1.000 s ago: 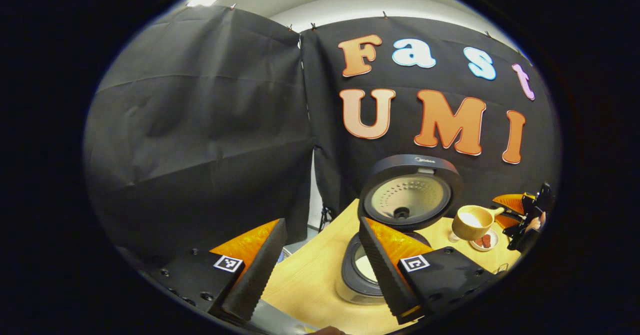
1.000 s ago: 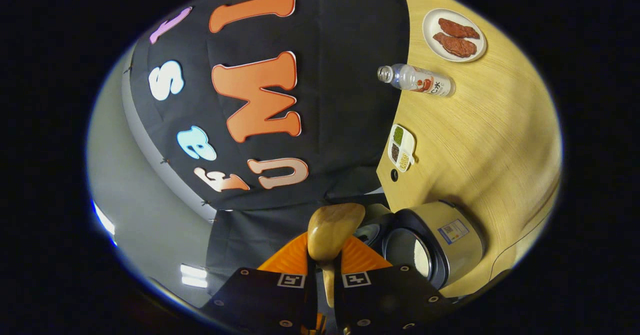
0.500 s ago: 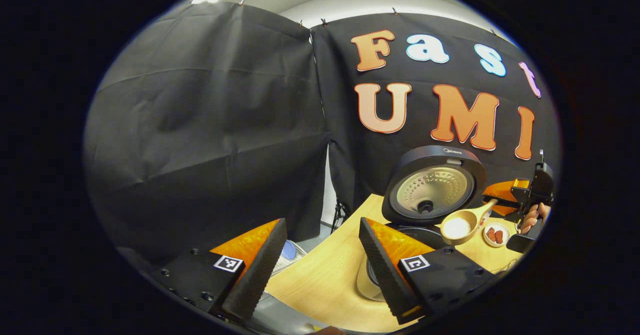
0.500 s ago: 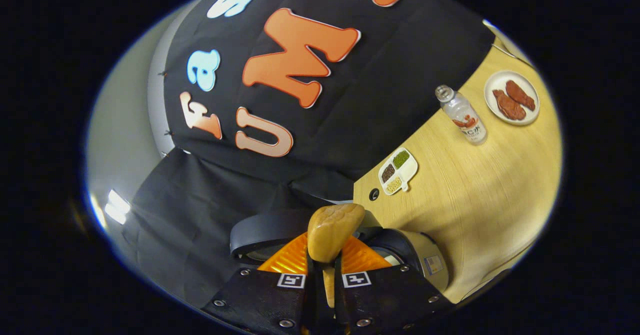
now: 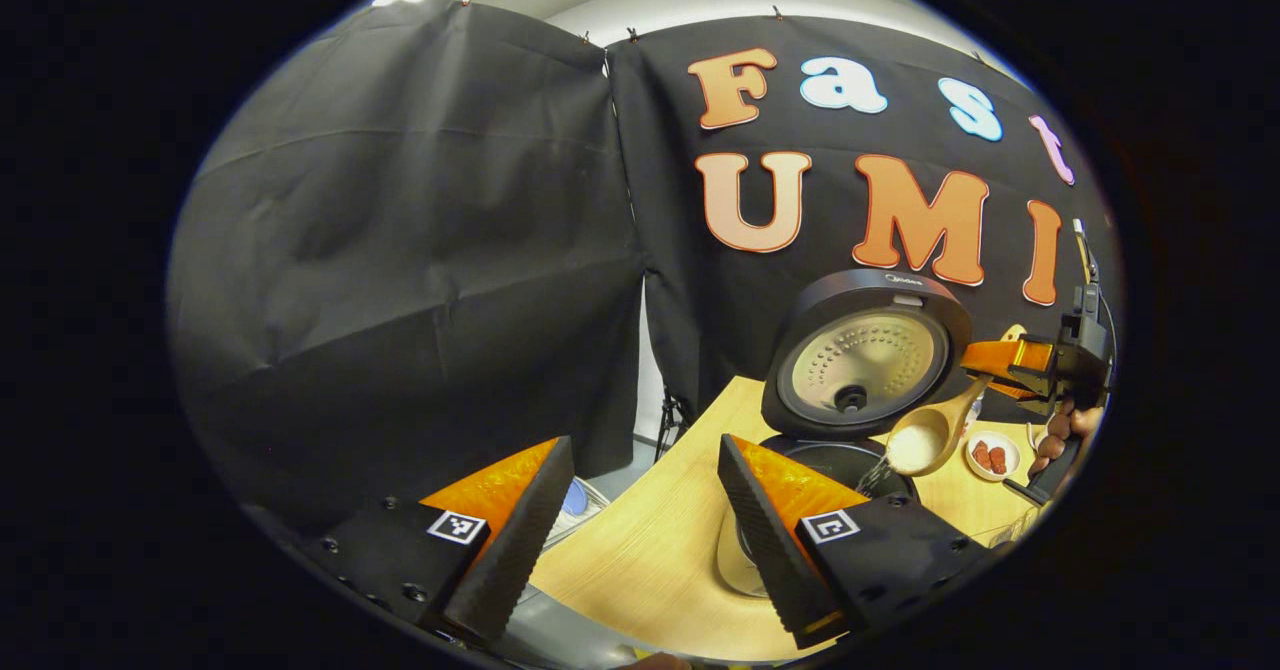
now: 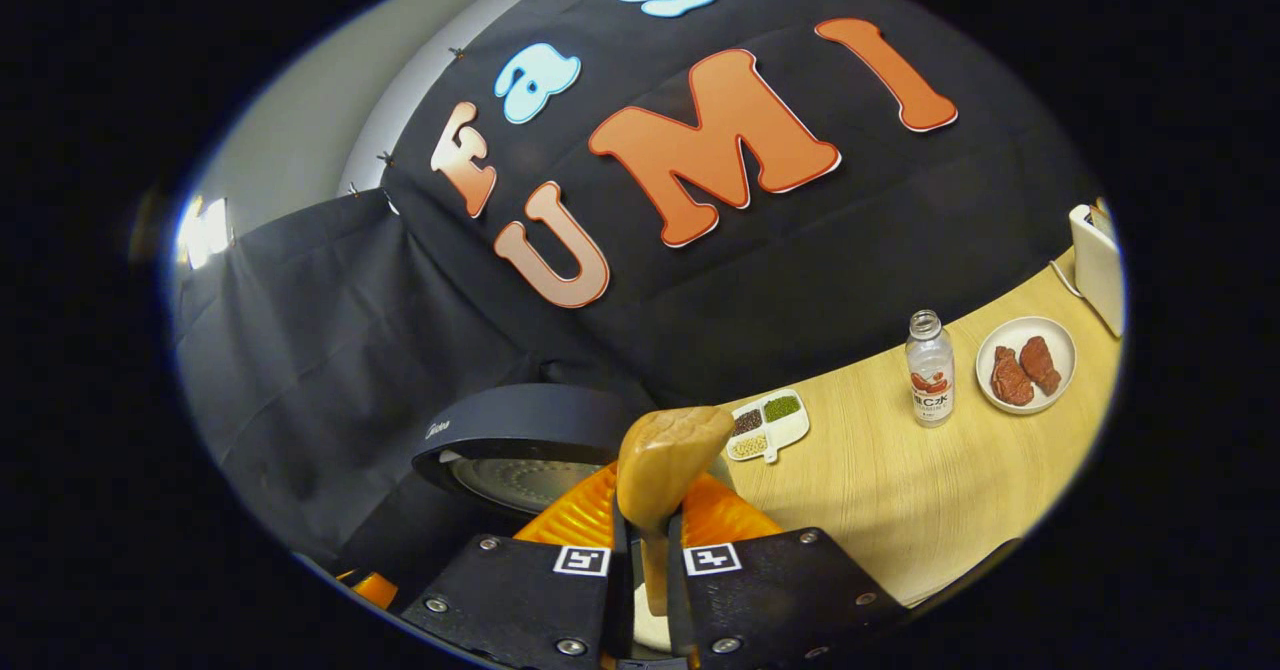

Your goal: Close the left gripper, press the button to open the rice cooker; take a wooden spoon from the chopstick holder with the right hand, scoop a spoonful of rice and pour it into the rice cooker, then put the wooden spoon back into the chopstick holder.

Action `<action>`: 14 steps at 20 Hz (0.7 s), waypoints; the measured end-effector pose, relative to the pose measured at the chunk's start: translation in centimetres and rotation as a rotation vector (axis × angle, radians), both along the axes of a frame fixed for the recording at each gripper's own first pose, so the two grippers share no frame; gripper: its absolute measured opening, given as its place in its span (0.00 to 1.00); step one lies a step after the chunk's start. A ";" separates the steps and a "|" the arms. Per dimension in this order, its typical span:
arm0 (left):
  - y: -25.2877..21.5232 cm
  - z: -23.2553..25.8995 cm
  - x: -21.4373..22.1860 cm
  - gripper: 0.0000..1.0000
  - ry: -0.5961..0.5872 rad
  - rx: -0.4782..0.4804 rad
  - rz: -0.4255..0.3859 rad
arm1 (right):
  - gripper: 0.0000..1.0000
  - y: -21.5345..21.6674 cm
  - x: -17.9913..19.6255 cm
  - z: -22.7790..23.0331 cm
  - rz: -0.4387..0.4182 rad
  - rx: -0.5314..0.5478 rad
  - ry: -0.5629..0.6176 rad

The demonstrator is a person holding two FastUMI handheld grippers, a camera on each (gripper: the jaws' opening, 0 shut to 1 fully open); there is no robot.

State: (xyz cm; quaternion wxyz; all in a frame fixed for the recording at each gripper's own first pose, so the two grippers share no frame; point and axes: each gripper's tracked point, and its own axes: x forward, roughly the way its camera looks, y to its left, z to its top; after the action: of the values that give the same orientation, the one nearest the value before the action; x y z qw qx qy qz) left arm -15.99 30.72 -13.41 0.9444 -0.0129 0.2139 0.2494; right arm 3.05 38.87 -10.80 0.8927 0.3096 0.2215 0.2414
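— Two fingers of the left gripper [image 5: 640,510] are seen nearest in the left gripper view. How are they set?

— They are held well apart, with nothing gripped between them. The wooden table [image 5: 640,560] is seen through the gap.

— What is found just beyond them?

— The rice cooker [image 5: 850,450] is stood on the table, partly hidden behind the right-hand finger. Its lid [image 5: 868,365] is raised upright, so the perforated inner plate is turned toward the camera.

— And where is the wooden spoon placed?

— The wooden spoon [image 5: 925,435] is held over the open pot, tilted bowl-down, and white rice is carried in its bowl. A thin stream of grains appears to be falling from it into the cooker. Its handle is clamped by the right gripper [image 5: 1010,360], which is gripped by a hand [image 5: 1060,430] at the far right.

— Is that grip confirmed in the right gripper view?

— Yes. The fingers of the right gripper [image 6: 648,560] are closed onto the spoon's handle, and the back of the wooden spoon [image 6: 668,465] is seen standing up between them. The cooker's lid [image 6: 520,440] is seen just behind.

— What is laid farther off?

— A small divided dish [image 6: 765,425] of beans, a clear bottle [image 6: 930,370] standing upright, and a white plate [image 6: 1025,362] with two reddish pieces are spread across the table [image 6: 900,490], near the black cloth.
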 end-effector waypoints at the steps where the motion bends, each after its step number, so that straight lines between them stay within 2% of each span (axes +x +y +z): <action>1: 0.0 -0.1 0.1 0.99 0.004 -0.002 -0.004 | 0.13 0.2 -0.2 0.0 -0.002 -0.014 -0.009; 9: 0.0 -1.0 0.0 0.96 0.024 -0.021 -0.027 | 0.12 2.0 -2.5 1.5 0.013 -0.125 -0.154; 14: 0.1 -1.2 -0.4 0.99 0.027 -0.021 -0.030 | 0.12 2.9 -3.2 2.5 0.013 -0.198 -0.259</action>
State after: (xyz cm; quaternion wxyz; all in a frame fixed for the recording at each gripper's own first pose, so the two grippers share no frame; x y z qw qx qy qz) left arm -16.38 30.78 -14.57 0.9448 -0.0163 0.2295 0.2331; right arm -0.20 41.73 -8.28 0.9383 0.1851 0.1293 0.2619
